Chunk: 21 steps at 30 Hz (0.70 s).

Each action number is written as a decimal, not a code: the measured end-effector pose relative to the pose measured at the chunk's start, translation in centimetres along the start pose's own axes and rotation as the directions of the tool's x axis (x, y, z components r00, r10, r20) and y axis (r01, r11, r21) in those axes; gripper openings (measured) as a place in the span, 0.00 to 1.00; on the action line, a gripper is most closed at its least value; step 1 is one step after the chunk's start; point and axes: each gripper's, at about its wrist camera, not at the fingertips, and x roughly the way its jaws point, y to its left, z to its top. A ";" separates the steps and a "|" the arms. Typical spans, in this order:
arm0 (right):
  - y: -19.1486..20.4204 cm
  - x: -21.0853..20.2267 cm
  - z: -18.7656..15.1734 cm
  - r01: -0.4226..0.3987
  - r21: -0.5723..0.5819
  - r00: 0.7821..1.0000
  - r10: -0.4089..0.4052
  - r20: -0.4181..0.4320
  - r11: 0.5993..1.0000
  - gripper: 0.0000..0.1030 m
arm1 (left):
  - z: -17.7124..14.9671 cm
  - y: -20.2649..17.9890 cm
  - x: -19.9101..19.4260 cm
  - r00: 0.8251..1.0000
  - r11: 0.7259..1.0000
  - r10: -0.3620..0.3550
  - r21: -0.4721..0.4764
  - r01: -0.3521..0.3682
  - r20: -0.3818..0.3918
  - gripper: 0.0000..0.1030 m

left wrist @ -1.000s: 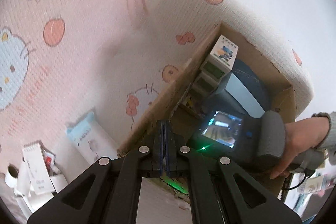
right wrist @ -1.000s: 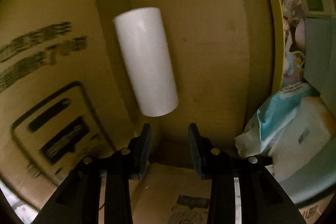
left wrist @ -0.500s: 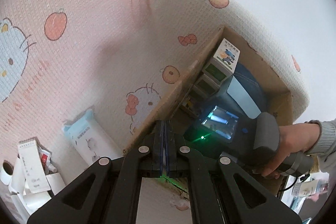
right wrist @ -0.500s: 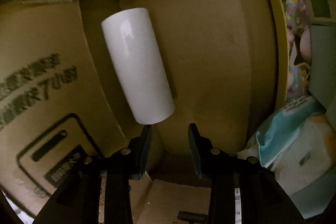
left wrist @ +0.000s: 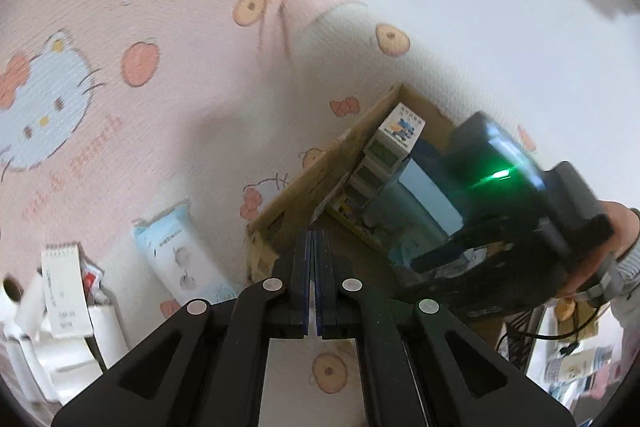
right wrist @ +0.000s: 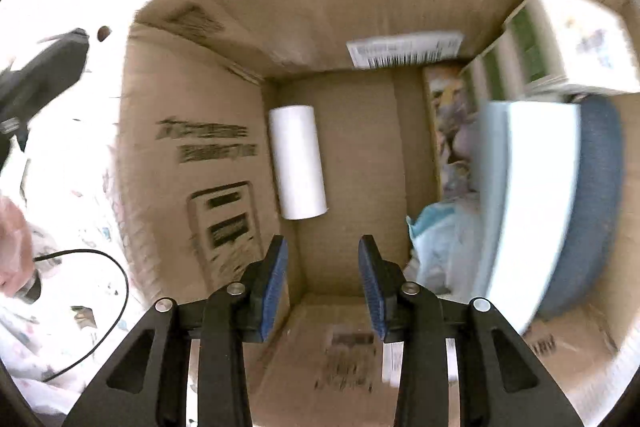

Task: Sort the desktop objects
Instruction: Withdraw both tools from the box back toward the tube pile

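A pink cartoon-print cloth covers the surface around the cardboard box. My right claw, spread and empty, has risen above the box, leaving the white roll on its floor. My left claw is pressed together, holding nothing.

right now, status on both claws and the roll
Left claw shut, empty. Right claw open, empty, above brown cardboard box. White paper roll lying inside. Nothing blocking.
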 end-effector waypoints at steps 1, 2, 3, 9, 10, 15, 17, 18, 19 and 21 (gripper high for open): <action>0.9 -1.2 -0.7 0.022 -0.014 0.999 -0.022 0.024 1.000 0.33 | -0.5 0.3 -0.6 1.000 1.000 -0.007 -0.016 0.007 0.014 0.01; 0.0 -2.9 -0.8 0.041 -0.026 0.998 -0.040 0.038 0.999 0.33 | -1.1 0.7 -1.2 1.000 0.999 -0.011 -0.031 0.012 0.029 0.01; 1.1 -4.8 -0.5 0.076 -0.044 0.995 -0.074 0.061 0.996 0.33 | -1.5 0.9 -1.6 0.999 0.999 -0.013 -0.041 0.014 0.038 0.01; 4.7 0.7 -0.9 0.171 -0.104 0.976 -0.154 0.157 0.980 0.33 | -5.2 3.2 -3.7 0.996 0.992 0.004 -0.128 0.007 0.086 0.01; 5.6 0.9 -1.1 0.181 -0.115 0.972 -0.159 0.174 0.977 0.33 | -5.7 3.5 -4.0 0.996 0.990 0.011 -0.138 0.002 0.091 0.01; 9.1 2.5 -1.7 0.259 -0.159 0.947 -0.219 0.235 0.953 0.33 | -9.1 5.7 -5.2 0.990 0.980 0.041 -0.199 -0.014 0.132 0.01; 10.3 2.7 -1.8 0.289 -0.173 0.935 -0.239 0.261 0.942 0.33 | -10.4 6.5 -5.6 0.986 0.977 0.052 -0.213 -0.018 0.158 0.01; 11.1 2.5 -2.0 0.316 -0.185 0.923 -0.256 0.286 0.931 0.33 | -11.0 6.8 -5.7 0.982 0.976 0.068 -0.218 -0.028 0.176 0.01; 11.7 2.6 -2.0 0.332 -0.192 0.915 -0.267 0.302 0.924 0.33 | -11.7 7.1 -5.9 0.976 0.975 0.090 -0.218 -0.046 0.198 0.01; 12.9 3.2 -2.1 0.364 -0.207 0.899 -0.283 0.335 0.908 0.33 | -13.0 7.7 -6.0 0.960 0.970 0.143 -0.226 -0.088 0.240 0.01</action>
